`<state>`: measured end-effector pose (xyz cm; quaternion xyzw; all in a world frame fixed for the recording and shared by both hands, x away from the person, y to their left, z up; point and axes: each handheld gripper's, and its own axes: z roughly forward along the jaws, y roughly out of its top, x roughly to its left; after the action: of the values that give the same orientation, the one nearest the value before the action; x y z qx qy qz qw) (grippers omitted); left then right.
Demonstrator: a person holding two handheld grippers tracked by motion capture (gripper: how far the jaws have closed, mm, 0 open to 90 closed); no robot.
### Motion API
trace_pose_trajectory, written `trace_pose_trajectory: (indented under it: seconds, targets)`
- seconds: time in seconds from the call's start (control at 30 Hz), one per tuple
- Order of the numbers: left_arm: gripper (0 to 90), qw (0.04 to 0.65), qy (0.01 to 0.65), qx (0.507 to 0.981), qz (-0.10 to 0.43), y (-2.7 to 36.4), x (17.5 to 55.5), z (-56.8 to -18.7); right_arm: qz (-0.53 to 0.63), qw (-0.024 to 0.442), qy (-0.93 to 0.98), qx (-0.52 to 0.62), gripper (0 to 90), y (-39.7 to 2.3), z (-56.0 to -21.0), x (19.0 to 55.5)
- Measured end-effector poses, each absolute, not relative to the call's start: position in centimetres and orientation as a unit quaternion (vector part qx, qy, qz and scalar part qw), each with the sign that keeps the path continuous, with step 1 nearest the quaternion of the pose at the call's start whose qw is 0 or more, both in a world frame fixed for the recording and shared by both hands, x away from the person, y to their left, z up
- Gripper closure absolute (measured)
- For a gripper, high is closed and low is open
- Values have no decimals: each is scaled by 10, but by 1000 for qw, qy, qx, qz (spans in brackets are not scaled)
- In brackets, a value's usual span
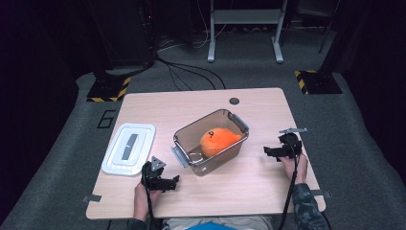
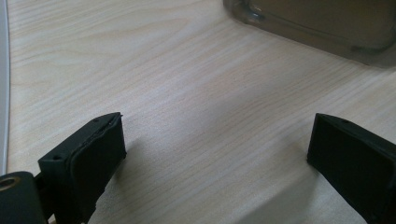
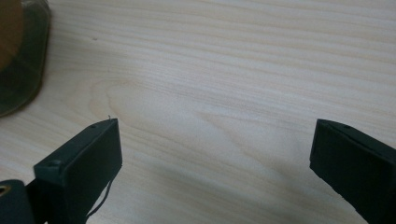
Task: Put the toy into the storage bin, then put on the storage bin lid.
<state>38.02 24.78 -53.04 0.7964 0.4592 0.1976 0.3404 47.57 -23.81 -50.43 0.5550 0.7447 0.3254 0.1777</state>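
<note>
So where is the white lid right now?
In the high view, the white lid lies flat on the table's left side, beside the clear box, just beyond the left hand-held gripper.

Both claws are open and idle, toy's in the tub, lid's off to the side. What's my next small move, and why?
Probably swing the left claw toward the white lid. The orange plush toy already lies in the clear tub, which stands uncovered, and the lid rests flat on the table just beside that claw. Its jaws stand wide apart over bare wood, holding nothing.

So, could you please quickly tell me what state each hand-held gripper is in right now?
Left hand-held gripper: open, holding nothing, over bare table.
Right hand-held gripper: open, holding nothing, over bare table.
</note>
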Motion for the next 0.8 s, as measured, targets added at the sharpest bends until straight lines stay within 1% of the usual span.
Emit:
trace_pose_trajectory:
  seconds: [0.33,0.5,0.57,0.67,0.8]
  targets:
    - [34,337,472,790,202,249,380,-530,322,192,745,551,16,-235,-515,472]
    - [2,342,485,778,204,253,379,-529,321,200,746,548,16,-234,-520,470]
    - [1,340,486,778,206,257,379,-528,318,199,748,548,13,-234,-523,471]
    - [1,337,493,772,217,265,381,-525,317,211,746,546,17,-234,-525,470]
    - [1,347,504,758,228,280,383,-516,320,224,750,534,14,-231,-528,468]
